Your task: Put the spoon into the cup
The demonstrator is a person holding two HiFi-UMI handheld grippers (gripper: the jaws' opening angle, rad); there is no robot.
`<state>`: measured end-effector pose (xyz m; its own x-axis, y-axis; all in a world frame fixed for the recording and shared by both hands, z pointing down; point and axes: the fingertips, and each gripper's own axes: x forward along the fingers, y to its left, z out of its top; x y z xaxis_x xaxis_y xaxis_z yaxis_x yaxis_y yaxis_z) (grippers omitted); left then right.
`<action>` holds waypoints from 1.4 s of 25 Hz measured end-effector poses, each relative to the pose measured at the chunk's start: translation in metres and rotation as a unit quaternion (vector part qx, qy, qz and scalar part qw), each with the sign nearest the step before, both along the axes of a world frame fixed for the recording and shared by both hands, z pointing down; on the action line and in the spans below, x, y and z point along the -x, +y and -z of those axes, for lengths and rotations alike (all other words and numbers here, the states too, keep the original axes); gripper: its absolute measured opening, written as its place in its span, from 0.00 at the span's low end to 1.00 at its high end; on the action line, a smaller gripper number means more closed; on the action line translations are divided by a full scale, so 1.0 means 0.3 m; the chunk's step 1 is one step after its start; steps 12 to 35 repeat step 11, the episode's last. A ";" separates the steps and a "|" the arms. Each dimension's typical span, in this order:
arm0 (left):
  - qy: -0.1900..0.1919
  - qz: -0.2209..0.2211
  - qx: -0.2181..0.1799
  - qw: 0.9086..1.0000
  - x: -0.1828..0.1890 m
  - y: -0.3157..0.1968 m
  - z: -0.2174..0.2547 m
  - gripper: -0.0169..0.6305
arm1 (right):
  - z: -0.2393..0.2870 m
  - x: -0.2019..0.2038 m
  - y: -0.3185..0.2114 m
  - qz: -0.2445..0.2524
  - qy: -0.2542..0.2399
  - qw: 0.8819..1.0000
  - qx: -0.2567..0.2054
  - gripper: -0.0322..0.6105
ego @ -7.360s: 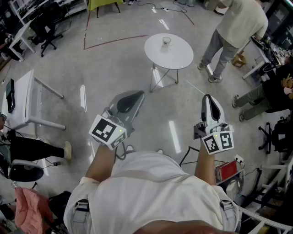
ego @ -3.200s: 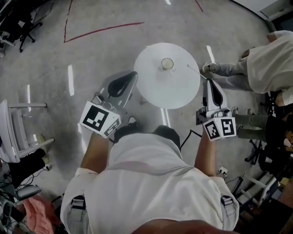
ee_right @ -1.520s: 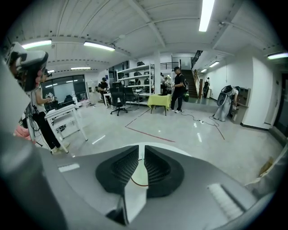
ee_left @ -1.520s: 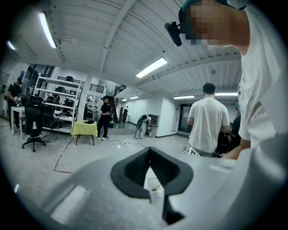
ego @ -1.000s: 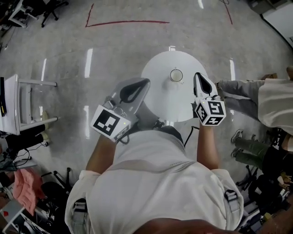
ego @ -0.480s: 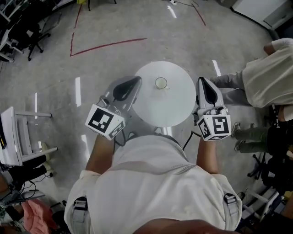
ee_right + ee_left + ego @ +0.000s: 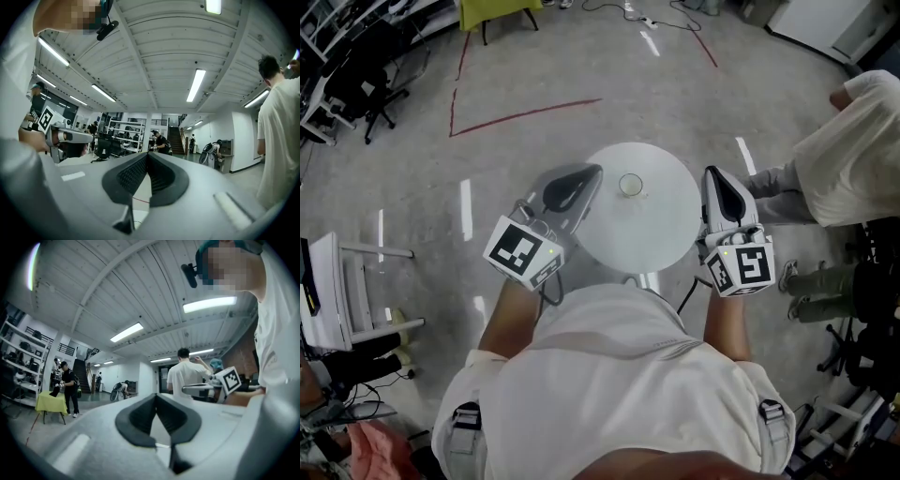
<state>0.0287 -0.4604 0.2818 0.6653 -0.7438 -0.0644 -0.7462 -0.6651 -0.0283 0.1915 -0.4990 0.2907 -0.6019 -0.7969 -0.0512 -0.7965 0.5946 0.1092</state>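
On the tabletop (image 7: 652,239), the cup (image 7: 630,185) stands alone; no spoon shows. The left tool (image 7: 592,174) and right tool (image 7: 712,175) flank the cup, both closed, empty. A spoon is likely light, stiff, slippery: pinch mid-handle.

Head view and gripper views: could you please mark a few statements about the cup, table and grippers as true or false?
The cup stands on the round white table. True.
The left gripper holds the cup. False: its jaws are together on nothing, apart from the cup.
The right gripper is by the table's right edge. True.
The right gripper's jaws are wide apart. False: they meet, with nothing between them.
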 end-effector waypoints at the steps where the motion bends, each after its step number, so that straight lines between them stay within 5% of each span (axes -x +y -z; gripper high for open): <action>1: 0.000 -0.001 0.000 1.000 -0.005 0.001 0.002 0.03 | 0.000 0.000 -0.001 0.002 0.000 1.000 0.000 0.06; 11: -0.005 -0.004 0.004 1.000 -0.018 0.011 -0.008 0.03 | -0.027 0.065 0.016 0.048 0.024 0.999 0.002 0.06; 35: -0.005 -0.004 0.004 1.000 -0.018 0.011 -0.008 0.03 | -0.027 0.065 0.016 0.048 0.024 0.999 0.002 0.06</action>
